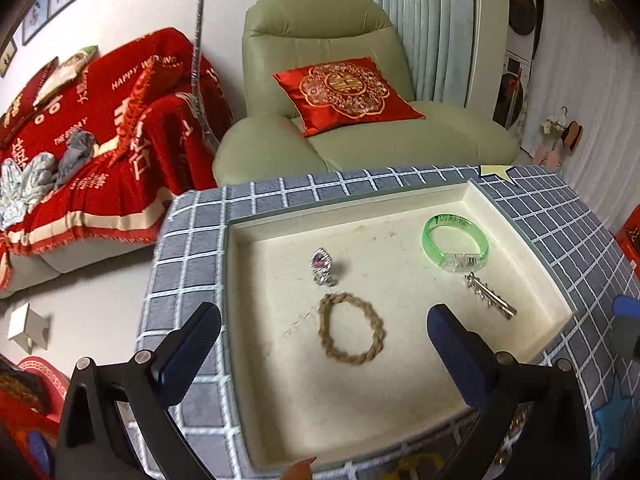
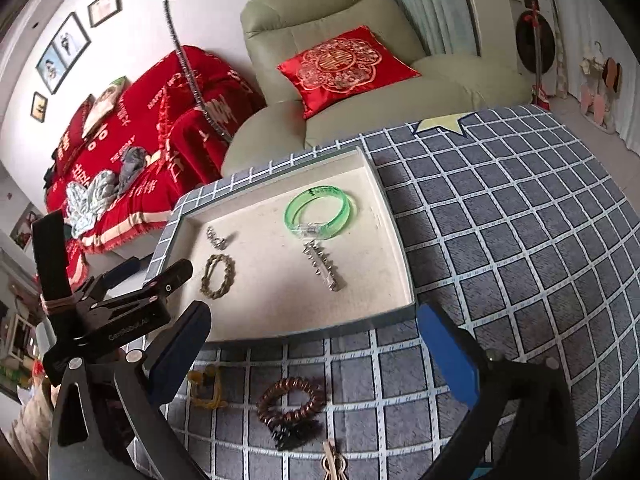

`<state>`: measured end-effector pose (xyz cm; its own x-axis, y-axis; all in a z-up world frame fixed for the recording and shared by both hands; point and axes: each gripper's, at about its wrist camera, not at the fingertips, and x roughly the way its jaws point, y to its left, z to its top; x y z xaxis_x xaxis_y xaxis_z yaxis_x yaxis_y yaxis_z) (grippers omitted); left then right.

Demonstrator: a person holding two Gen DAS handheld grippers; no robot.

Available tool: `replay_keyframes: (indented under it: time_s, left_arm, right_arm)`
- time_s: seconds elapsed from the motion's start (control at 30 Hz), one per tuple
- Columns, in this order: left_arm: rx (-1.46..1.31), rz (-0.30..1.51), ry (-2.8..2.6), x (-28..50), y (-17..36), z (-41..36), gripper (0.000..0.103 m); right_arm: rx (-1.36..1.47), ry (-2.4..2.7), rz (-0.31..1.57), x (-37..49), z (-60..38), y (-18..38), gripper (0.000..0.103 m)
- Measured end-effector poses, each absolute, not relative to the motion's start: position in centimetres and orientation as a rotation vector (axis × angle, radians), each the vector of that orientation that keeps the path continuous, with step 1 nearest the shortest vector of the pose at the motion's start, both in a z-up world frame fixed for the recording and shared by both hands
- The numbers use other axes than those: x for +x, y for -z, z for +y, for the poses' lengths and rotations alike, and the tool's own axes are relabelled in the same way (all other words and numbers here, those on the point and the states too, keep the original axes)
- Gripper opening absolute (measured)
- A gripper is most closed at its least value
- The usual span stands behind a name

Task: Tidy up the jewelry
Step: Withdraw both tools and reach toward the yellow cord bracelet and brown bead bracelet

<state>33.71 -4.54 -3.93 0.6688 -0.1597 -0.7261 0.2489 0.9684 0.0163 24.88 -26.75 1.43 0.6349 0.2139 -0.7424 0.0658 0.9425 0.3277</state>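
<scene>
Down on the checked cloth [image 2: 500, 240], outside the tray [image 2: 394, 240], the brown beaded bracelet [image 2: 290, 400] lies flat just ahead of the right gripper [image 2: 320, 364], between its spread fingers and a little below them. Both grippers are wide open and empty. The left gripper [image 1: 324, 344] hovers over the tray instead, by the rope bracelet [image 1: 352, 330], so the right one looks nearer. I'd guess a short dip forward takes the beads, then a carry toward the tray beyond.
</scene>
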Motion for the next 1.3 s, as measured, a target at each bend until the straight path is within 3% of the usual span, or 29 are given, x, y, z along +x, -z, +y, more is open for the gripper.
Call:
replay_keyframes:
  time_s: [0.5,1.07,1.3]
  left_arm:
    - [0.082,0.841,0.274,27.4,5.4,-0.2,0.103]
    - [0.079,0.937,0.26,22.4,6.6,-2.2,0.103]
    - [0.093,0.962,0.254,22.5,7.3,-2.9,0.103]
  right_arm:
    - [0.288,-0.095,0.962,20.1,-26.1,-0.1,0.103]
    - [0.182,-0.048,1.056,16.3,-25.3,3.7,0.102]
    - [0.094,-0.033,1.076,16.9,-23.4,4.5,0.086]
